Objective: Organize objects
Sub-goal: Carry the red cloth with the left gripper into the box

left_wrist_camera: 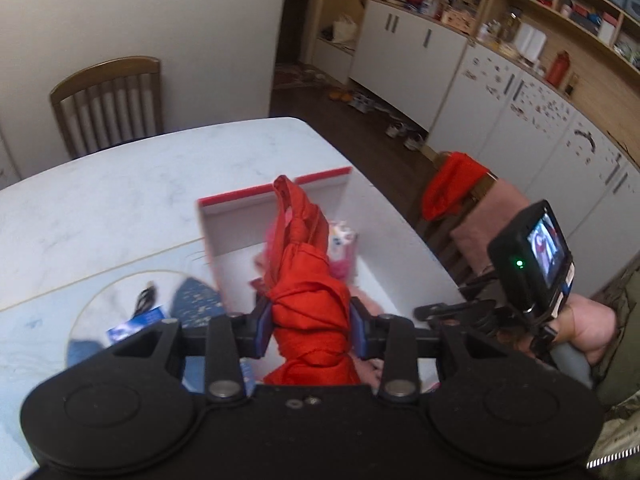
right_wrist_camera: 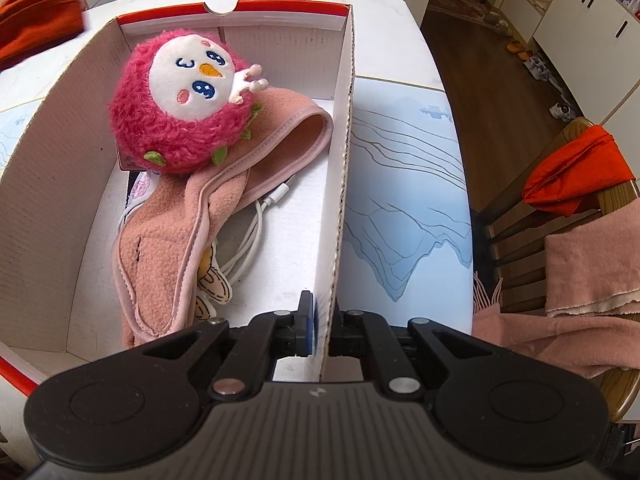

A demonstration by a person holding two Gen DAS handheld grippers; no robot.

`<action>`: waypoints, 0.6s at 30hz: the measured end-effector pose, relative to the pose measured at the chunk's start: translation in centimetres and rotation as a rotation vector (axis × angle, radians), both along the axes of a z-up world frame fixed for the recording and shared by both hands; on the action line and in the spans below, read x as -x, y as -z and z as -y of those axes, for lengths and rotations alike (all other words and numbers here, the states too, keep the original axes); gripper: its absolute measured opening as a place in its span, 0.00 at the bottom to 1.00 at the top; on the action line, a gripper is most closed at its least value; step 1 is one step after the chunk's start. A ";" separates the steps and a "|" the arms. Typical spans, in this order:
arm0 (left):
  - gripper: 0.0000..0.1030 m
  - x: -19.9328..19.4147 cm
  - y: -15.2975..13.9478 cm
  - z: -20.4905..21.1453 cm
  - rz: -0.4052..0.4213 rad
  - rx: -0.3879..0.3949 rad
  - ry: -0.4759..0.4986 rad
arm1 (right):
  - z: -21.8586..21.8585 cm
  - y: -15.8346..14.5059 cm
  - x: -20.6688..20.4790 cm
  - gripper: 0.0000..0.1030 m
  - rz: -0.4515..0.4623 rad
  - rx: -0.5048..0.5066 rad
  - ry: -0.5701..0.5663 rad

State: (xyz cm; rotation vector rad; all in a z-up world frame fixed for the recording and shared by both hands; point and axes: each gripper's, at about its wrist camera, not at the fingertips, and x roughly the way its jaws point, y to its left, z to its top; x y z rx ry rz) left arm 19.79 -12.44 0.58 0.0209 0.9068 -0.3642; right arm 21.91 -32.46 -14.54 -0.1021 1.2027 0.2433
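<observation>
My left gripper [left_wrist_camera: 311,322] is shut on a folded red umbrella [left_wrist_camera: 308,264] and holds it above the white cardboard box [left_wrist_camera: 236,220] with a red rim. My right gripper [right_wrist_camera: 325,320] is shut on the box's right wall [right_wrist_camera: 340,168], one finger inside and one outside. Inside the box lie a pink plush toy [right_wrist_camera: 180,108] with a white face, a pink fleece cloth [right_wrist_camera: 224,188] and a white cable [right_wrist_camera: 256,220]. The red umbrella shows at the top left of the right wrist view [right_wrist_camera: 36,12].
The box stands on a white marble-look table [left_wrist_camera: 120,192] with a pale blue mat [right_wrist_camera: 404,208]. A wooden chair [left_wrist_camera: 108,100] stands behind the table. Another chair on the right carries red cloth [right_wrist_camera: 576,168] and a pink scarf [right_wrist_camera: 588,272]. White cabinets [left_wrist_camera: 520,120] line the far wall.
</observation>
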 end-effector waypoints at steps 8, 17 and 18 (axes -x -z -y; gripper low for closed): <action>0.35 -1.3 3.3 3.9 -0.057 -0.069 0.054 | -0.2 -0.1 0.1 0.05 0.004 -0.008 -0.010; 0.36 -2.4 7.9 5.4 -0.166 -0.178 0.069 | -0.1 0.0 0.3 0.05 0.008 -0.011 -0.022; 0.36 -2.6 8.3 5.5 -0.174 -0.184 0.070 | -0.2 0.0 0.4 0.05 0.009 -0.011 -0.023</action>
